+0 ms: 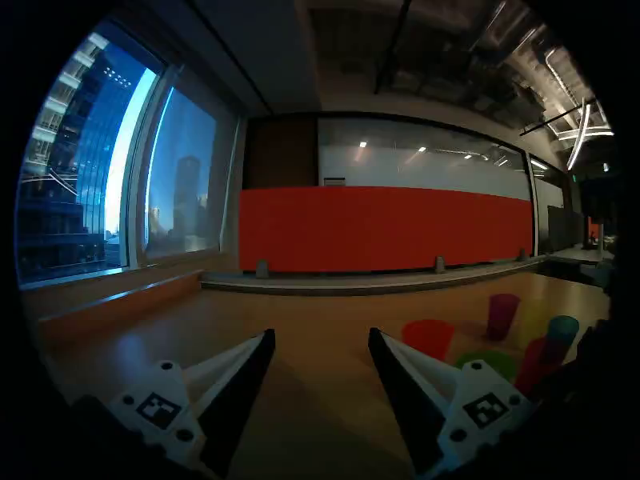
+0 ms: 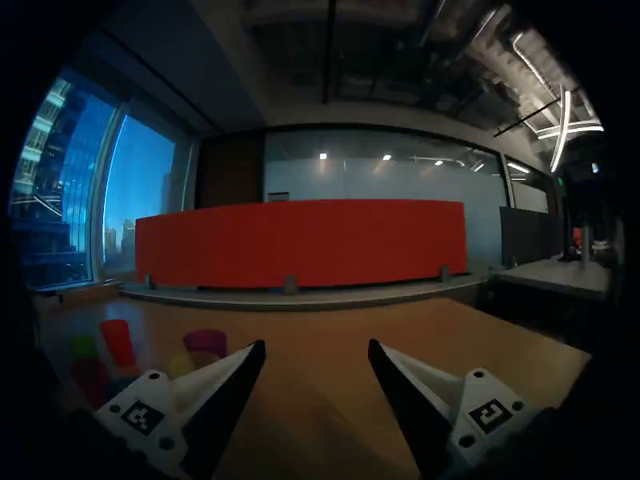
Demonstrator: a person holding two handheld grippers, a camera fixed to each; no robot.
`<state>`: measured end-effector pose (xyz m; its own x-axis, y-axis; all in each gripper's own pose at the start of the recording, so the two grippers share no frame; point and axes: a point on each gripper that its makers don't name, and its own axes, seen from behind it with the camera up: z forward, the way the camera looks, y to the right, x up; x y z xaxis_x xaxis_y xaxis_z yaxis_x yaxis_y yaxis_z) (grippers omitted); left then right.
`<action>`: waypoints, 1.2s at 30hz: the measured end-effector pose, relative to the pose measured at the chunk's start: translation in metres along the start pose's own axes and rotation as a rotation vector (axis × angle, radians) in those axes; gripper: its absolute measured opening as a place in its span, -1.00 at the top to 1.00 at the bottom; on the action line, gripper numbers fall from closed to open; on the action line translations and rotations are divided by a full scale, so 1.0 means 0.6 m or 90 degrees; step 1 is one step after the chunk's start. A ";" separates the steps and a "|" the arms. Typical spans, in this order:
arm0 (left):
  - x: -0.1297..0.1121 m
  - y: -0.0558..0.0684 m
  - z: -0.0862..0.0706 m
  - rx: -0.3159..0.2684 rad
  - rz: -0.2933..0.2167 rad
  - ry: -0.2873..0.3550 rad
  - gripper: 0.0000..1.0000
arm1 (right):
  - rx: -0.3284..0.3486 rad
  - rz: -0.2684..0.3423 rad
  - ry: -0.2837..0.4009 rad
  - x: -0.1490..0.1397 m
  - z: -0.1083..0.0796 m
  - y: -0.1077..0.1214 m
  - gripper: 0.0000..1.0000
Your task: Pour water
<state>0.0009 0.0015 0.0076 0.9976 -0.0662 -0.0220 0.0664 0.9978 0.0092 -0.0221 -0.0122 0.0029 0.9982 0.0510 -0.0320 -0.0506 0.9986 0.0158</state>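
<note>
My left gripper (image 1: 322, 340) is open over the wooden table (image 1: 320, 320), with nothing between its fingers. To its right stands a group of coloured plastic cups: a red cup (image 1: 428, 336), a purple cup (image 1: 502, 314), a teal cup (image 1: 562, 332), a green cup (image 1: 490, 364). My right gripper (image 2: 316, 350) is also open and empty above the table (image 2: 384, 336). The same cups stand to its left: a red cup (image 2: 119, 342), a purple cup (image 2: 206, 346), a green cup (image 2: 82, 347). Whether any cup holds water cannot be told in this dim light.
A long red divider panel (image 1: 384, 228) runs along the table's far edge, on small grey feet. Large windows (image 1: 96, 184) line the left wall. Another desk (image 2: 552, 276) stands at the far right. The room is dark.
</note>
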 end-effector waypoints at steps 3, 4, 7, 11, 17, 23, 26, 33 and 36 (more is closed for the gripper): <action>0.000 0.001 0.000 0.000 0.000 0.000 -0.72 | 0.000 -0.006 -0.002 -0.006 0.000 0.000 -0.99; 0.000 0.001 0.000 0.000 0.000 0.000 -0.72 | 0.001 -0.009 -0.001 -0.007 0.000 0.000 -0.98; 0.000 0.001 0.001 0.000 0.000 0.000 -0.72 | 0.003 -0.016 0.000 -0.008 -0.002 -0.002 -0.98; 0.000 0.002 0.000 0.000 0.000 0.000 -0.72 | 0.003 -0.020 -0.001 -0.009 -0.004 -0.001 -0.99; 0.000 0.002 0.000 0.000 0.000 0.000 -0.72 | 0.000 -0.021 -0.001 -0.007 -0.005 0.001 -0.99; 0.000 0.001 0.000 0.000 0.000 0.000 -0.72 | -0.001 -0.020 -0.001 -0.007 -0.005 0.001 -0.98; 0.000 0.001 0.000 0.000 0.000 0.000 -0.72 | 0.000 -0.020 -0.002 -0.007 -0.004 0.000 -0.98; 0.000 0.001 0.000 0.000 0.000 0.000 -0.72 | 0.000 -0.021 -0.003 -0.008 -0.005 0.000 -0.99; 0.000 0.001 0.000 0.000 0.000 0.000 -0.72 | 0.000 -0.021 -0.003 -0.009 -0.006 -0.001 -0.99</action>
<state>0.0009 0.0023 0.0077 0.9976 -0.0663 -0.0219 0.0665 0.9977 0.0091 -0.0274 -0.0128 -0.0004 0.9994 0.0185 -0.0277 -0.0181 0.9997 0.0144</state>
